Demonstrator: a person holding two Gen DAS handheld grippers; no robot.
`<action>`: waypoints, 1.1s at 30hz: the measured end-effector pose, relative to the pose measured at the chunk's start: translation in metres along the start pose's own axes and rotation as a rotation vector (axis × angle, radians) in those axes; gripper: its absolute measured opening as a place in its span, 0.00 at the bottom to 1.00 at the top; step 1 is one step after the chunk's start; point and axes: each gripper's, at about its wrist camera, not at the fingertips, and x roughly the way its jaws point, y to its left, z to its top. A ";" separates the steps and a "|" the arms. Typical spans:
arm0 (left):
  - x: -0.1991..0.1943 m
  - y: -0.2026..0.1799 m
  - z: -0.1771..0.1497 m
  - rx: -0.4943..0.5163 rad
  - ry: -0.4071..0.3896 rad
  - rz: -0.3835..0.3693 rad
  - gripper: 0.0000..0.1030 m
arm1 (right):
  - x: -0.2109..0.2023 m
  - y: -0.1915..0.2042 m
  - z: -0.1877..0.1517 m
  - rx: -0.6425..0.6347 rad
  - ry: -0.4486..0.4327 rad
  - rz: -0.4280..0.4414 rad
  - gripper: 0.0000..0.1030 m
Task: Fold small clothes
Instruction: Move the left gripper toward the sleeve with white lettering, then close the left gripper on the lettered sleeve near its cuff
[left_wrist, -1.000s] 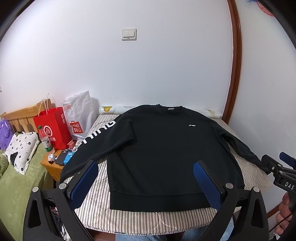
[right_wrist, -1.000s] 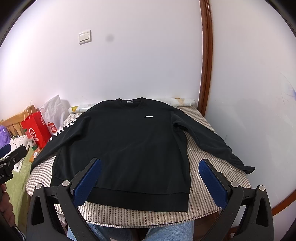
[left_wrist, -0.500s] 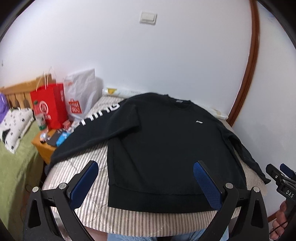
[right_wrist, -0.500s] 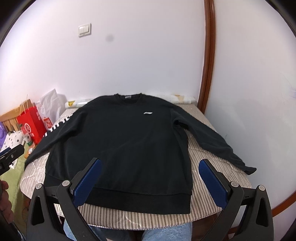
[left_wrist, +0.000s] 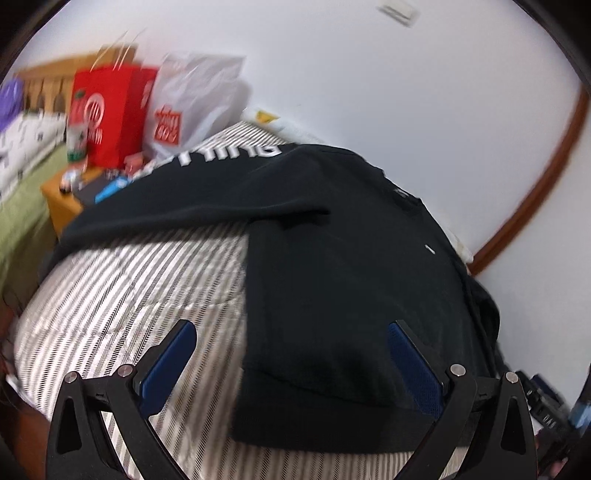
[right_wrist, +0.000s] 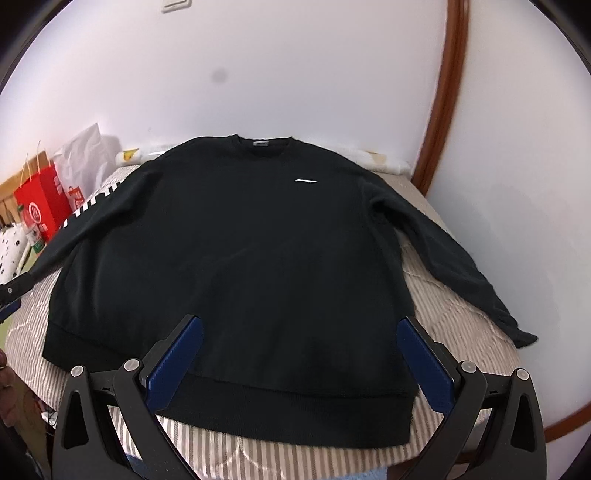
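A black sweatshirt (right_wrist: 236, 266) lies flat, front up, on a striped mattress (right_wrist: 461, 332), sleeves spread to both sides. It has a small white logo on the chest and white lettering on its left-hand sleeve (left_wrist: 207, 184). My left gripper (left_wrist: 291, 369) is open and empty, above the sweatshirt's near left hem corner (left_wrist: 314, 398). My right gripper (right_wrist: 299, 365) is open and empty, above the middle of the hem. The left wrist view is blurred.
A red paper bag (left_wrist: 110, 110) and a white plastic bag (left_wrist: 192, 103) stand at the far left by the wall. A small wooden stand (left_wrist: 62, 203) with clutter sits beside the mattress. White walls with a brown trim (right_wrist: 443, 92) close in at the back and right.
My left gripper has swung left and moved down closer to the hem's left corner. My right gripper has moved forward and lower over the hem. Both stay open.
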 end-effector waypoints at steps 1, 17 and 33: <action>0.002 0.007 0.001 -0.024 -0.002 -0.017 1.00 | 0.005 0.002 0.001 -0.001 -0.002 0.010 1.00; 0.059 0.083 0.054 -0.285 -0.053 0.016 0.89 | 0.087 0.034 0.021 -0.036 0.119 0.058 1.00; 0.087 0.083 0.090 -0.247 -0.056 0.256 0.51 | 0.127 0.028 0.043 -0.077 0.174 0.036 1.00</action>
